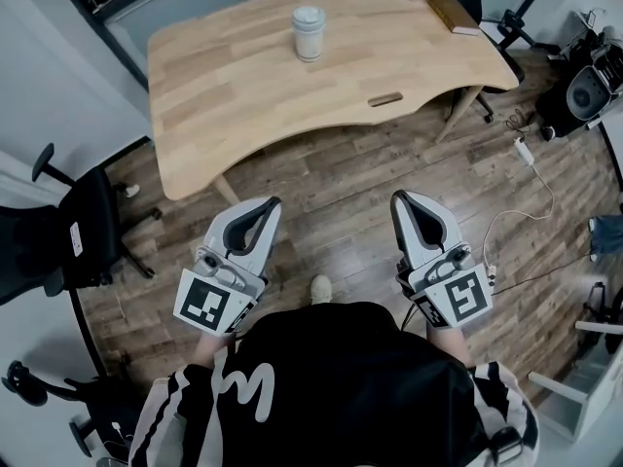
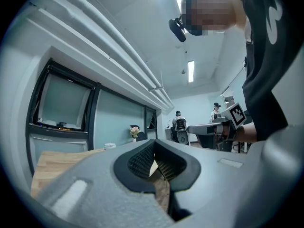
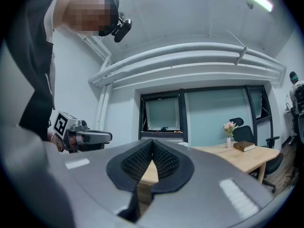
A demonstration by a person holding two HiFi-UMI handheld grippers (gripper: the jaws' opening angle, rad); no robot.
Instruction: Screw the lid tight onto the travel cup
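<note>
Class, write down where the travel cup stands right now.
In the head view the travel cup stands upright on the wooden table, toward its far side near the middle, left of the brown book.

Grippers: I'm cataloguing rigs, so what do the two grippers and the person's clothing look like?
Both the left gripper and the right gripper have smooth light-grey shells tapering to rounded tips, lined inside with black ribbed pads. Each carries a cube with black-and-white square markers at its rear. The person wears a black top with a white print and black-and-white striped sleeves.
</note>
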